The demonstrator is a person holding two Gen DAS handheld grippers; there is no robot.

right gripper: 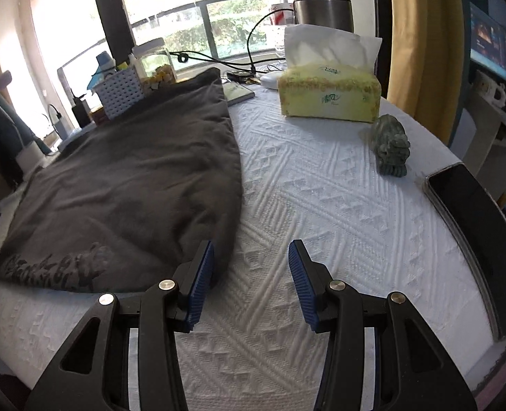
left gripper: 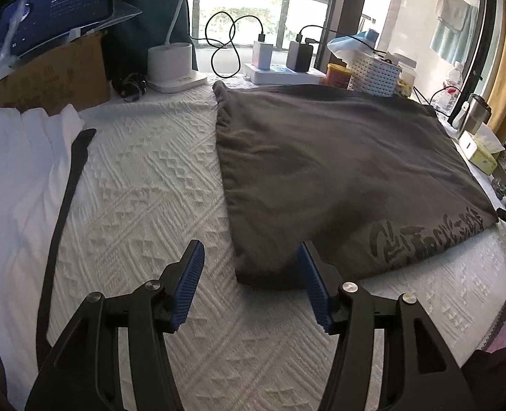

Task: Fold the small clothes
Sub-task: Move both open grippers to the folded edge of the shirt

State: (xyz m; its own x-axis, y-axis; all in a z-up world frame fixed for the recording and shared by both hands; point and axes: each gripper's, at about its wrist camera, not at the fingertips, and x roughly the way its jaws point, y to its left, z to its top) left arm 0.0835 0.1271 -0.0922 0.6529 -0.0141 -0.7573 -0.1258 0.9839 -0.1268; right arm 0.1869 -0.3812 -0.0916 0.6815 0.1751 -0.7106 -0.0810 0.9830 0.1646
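Left wrist view showed a folded dark grey garment (left gripper: 338, 178) lying flat on the white textured tabletop (left gripper: 143, 185), a white garment (left gripper: 16, 171) at far left. The left gripper (left gripper: 249, 287) hung at its near left corner, the right gripper (right gripper: 251, 284) at its near right corner, both jaws spread wide, holding nothing.

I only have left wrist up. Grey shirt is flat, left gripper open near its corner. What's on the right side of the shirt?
Observer: Right gripper is open at the grey shirt's near right corner, gripping nothing.
Operator: Any clutter there?
Observer: A green stone figurine stands on the white cloth, apart from the shirt.
Operator: Anything else?
Observer: A dark phone lies at the table's right edge.
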